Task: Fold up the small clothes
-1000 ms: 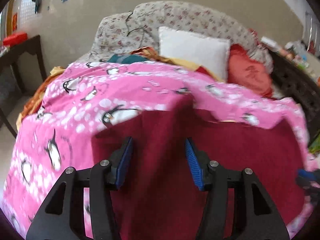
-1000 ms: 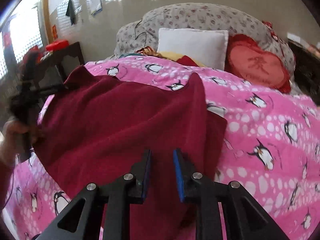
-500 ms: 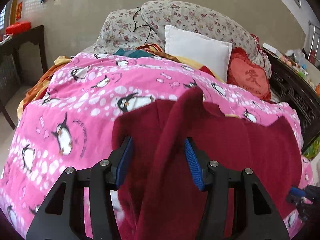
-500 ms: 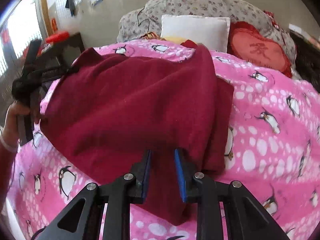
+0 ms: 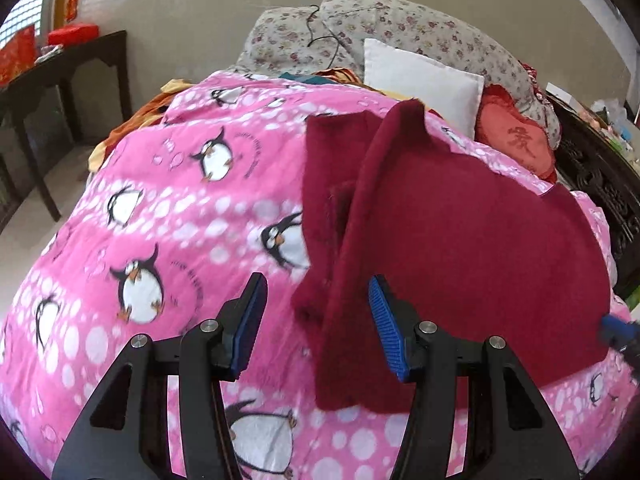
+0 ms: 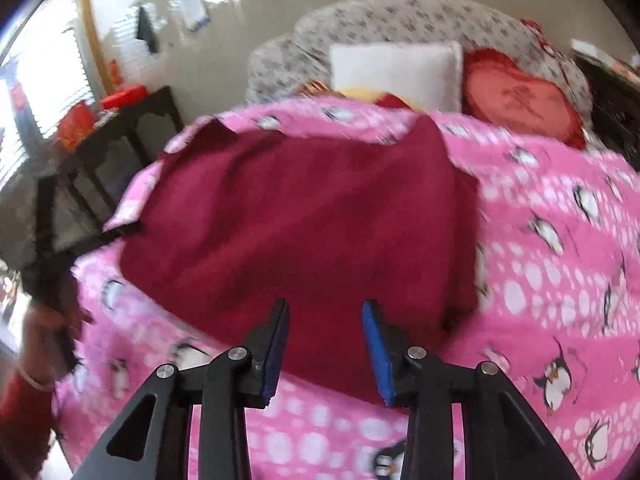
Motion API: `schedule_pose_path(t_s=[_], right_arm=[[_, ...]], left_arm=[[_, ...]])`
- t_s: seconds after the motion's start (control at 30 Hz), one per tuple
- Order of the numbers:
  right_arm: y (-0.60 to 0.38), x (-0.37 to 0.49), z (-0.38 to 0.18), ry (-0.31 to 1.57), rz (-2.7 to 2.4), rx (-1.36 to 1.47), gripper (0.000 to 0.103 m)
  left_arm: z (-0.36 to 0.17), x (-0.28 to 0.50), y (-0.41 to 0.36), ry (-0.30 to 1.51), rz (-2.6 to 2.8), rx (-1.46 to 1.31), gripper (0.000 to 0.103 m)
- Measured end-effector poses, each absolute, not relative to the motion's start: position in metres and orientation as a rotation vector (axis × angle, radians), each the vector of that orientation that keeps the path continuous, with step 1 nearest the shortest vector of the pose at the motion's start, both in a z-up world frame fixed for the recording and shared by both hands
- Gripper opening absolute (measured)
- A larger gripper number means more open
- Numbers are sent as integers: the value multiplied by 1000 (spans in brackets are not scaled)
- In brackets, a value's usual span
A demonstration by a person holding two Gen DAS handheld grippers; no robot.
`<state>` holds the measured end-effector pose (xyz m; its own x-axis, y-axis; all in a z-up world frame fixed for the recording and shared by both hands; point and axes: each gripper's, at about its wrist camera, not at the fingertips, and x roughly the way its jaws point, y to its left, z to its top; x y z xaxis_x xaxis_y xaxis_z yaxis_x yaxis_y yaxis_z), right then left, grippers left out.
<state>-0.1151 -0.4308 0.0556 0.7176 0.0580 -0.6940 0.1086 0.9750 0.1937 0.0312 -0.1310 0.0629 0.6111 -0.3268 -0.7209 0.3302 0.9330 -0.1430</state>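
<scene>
**Fingers part over a dark red garment on a penguin quilt**

The blue-padded fingers (image 6: 276,350) of the right gripper (image 6: 326,350) stand apart at bottom centre of the right wrist view, their jaws having just been opening; the near hem of the dark red garment (image 6: 312,216) lies between them, with no pad pressing on it. In the left wrist view the left gripper (image 5: 316,324) holds its fingers (image 5: 250,320) moderately wide, empty, the right-hand pad just beside the garment's folded left edge (image 5: 460,240). The garment lies folded over on the pink penguin quilt (image 5: 160,208), a flap doubled along its left side; what sort of garment it is cannot be made out. Motion blur smears much of the right wrist view. At its lower left, a hand (image 6: 48,320) and a red sleeve are cut off by the frame. At the right edge of the left wrist view only a blue tip of the other gripper shows. Behind, a white pillow (image 5: 420,80) and a red heart cushion (image 5: 516,140) lean on floral bedding, partly hidden by the quilt.
</scene>
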Motion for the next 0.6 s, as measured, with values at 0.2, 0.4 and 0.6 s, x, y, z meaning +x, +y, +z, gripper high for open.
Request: schedule_pose_path(t_s=[0.2,0.4,0.6], right_arm=[[-398,-89,70,741,27,272,38],[-379,-47,75,741,39,354,39],[-385,-13,83,685,3,404,47]], left_arm=[[55,30,-130,807,-375,-17,53],[55,35,-132,807,-387,-24,53],[74,66,-135,839,-374,-99,77]])
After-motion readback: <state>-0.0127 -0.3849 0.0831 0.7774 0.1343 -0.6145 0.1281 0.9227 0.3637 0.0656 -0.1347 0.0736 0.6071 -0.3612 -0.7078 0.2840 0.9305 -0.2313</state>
